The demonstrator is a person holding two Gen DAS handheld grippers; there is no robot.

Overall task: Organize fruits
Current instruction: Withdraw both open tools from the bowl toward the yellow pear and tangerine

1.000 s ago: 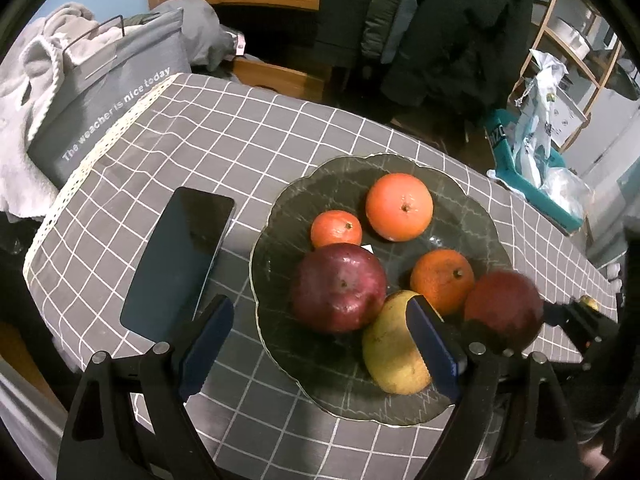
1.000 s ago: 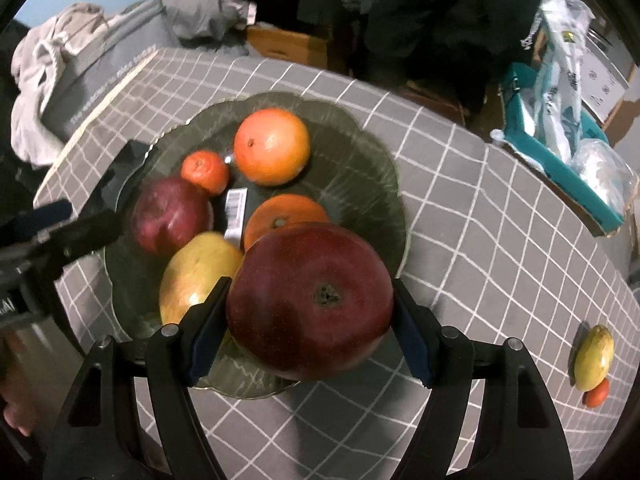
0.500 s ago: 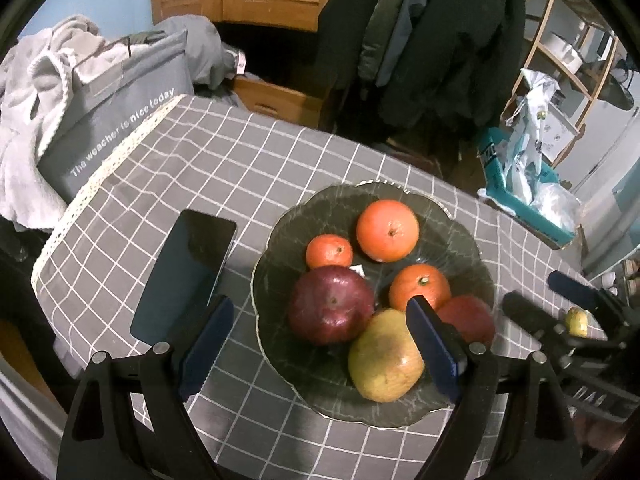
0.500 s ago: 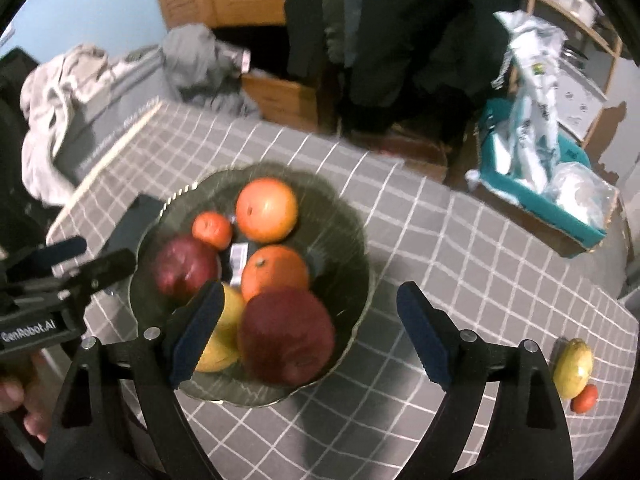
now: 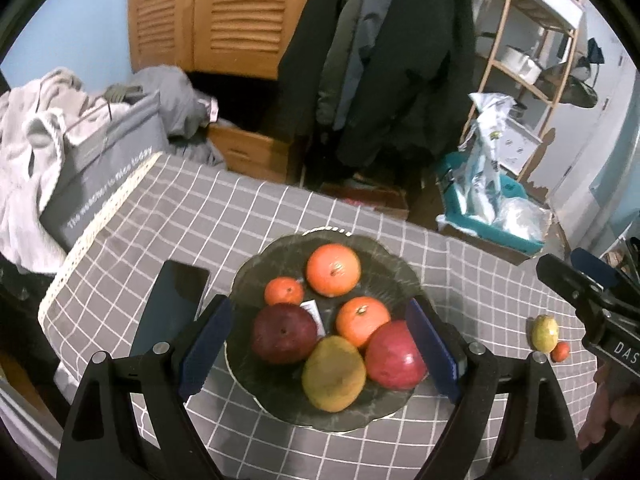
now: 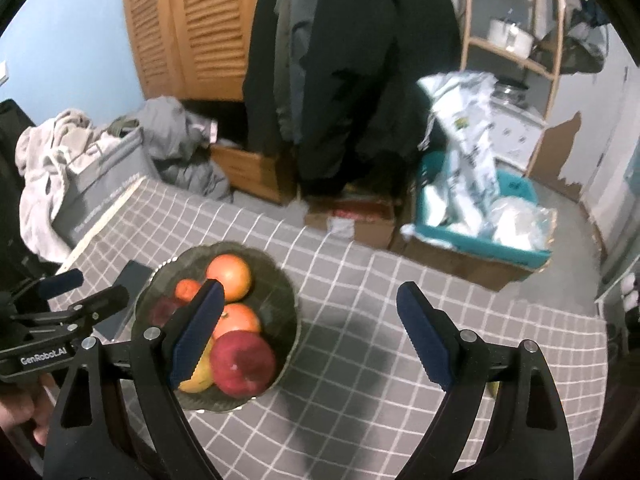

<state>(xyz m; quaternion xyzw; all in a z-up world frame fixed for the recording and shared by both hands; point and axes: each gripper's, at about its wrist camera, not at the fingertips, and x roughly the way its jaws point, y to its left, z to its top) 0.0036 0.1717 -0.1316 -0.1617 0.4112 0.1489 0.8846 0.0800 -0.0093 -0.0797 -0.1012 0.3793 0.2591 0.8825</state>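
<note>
Left gripper [image 5: 318,344]: tilted down over the plate, jaws spread, nothing between the pads.
Right gripper [image 6: 310,336]: angled down above the checked tablecloth [image 6: 360,280] beside the plate, jaws apart and empty.
Plate [image 5: 384,264]: dark glass, holding six fruits; red apple [image 5: 394,354] at its near right edge.
Loose fruit: small mango [image 5: 544,333] and tiny orange [image 5: 560,351] touching, well apart from the plate.

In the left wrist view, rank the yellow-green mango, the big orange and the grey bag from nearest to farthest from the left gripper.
Measured from the left gripper:
1. Yellow-green mango, at the plate's near edge, in line with the open jaws.
2. Big orange, at the plate's far side.
3. Grey bag, off the table's far left corner.
</note>
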